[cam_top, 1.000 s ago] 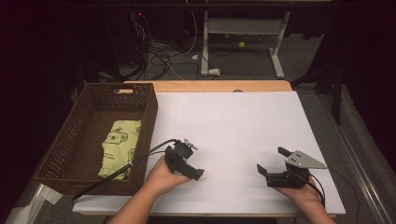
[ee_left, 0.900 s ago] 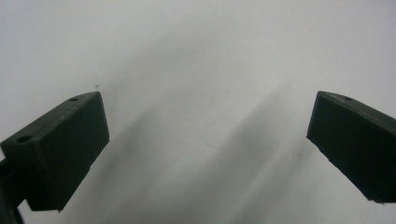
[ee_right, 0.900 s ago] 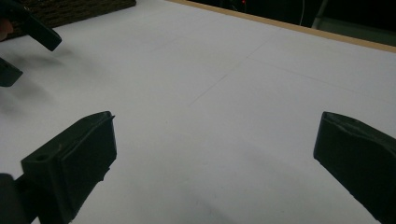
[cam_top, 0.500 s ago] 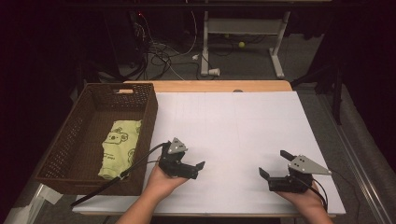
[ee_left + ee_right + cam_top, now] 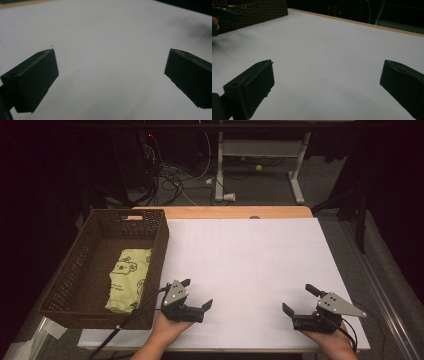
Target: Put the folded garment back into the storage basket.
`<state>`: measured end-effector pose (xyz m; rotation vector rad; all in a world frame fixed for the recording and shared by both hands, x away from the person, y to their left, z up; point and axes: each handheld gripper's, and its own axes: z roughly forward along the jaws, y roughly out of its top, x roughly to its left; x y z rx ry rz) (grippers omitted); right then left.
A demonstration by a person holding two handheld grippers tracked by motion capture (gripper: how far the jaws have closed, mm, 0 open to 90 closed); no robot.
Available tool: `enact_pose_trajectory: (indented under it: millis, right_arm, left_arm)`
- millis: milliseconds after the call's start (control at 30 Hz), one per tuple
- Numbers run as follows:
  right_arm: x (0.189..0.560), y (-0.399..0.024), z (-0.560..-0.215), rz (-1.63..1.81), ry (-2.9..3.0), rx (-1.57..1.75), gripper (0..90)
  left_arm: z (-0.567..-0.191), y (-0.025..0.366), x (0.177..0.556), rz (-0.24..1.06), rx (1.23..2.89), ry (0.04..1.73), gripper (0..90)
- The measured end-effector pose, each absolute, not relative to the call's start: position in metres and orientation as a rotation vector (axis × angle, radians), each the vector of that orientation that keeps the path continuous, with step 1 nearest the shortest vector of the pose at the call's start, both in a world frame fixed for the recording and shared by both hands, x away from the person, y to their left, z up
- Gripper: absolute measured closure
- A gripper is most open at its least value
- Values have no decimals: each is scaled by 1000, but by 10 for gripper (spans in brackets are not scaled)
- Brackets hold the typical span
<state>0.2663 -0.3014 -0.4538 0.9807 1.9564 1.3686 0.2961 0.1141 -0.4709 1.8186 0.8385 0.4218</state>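
- Brown woven basket [image 5: 82, 270] stands at the left edge of the table [image 5: 250, 255], which is covered in white; its near corner is just beside the left gripper [image 5: 197, 294].
- Inside the basket lies a pale green pouch [image 5: 128, 279], flat on the bottom and toward the near right wall, apart from both grippers.
- White surface between the two grippers is bare, so nothing stands in either one's way; the right gripper view also catches the basket's wall [image 5: 257, 11] far off at its upper left.
- Beyond the far edge of the table, cables and a metal stand sit on the dark floor.
- Compared with half a second ago, the left gripper has drawn a little nearer the person and the basket's corner, and the right gripper has slid slightly toward the near edge; the pouch and basket have not moved.
- Left gripper rests low over the table near its front edge, held from below by the left hand [image 5: 167, 327], its cable trailing off to the left; its jaws are spread wide with nothing between them, as the left gripper view [image 5: 110, 70] confirms.
- Right gripper [image 5: 300, 300] sits near the front right corner, held by the right hand [image 5: 332, 342], pointing left and away; its jaws are also spread wide and empty [image 5: 325, 82].
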Motion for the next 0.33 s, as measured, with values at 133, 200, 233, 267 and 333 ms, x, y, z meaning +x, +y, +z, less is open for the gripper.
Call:
enact_pose_trajectory:
  millis: [133, 200, 233, 267, 333]
  right_arm:
    - [267, -303, -454, 1371, 1946, 987, 7]
    - [267, -302, -454, 1367, 1950, 984, 7]
    - [268, -301, -454, 1365, 1949, 983, 7]
    - [268, -301, -454, 1365, 1946, 987, 7]
    - [269, -301, -454, 1366, 1938, 989, 7]
  left_arm:
    - [-473, 114, 296, 404, 1817, 822, 0]
    - [-473, 113, 295, 405, 1827, 813, 0]
    - [-473, 113, 295, 408, 1829, 808, 0]
    - [-473, 112, 294, 410, 1831, 805, 0]
    - [-474, 112, 294, 413, 1836, 800, 0]
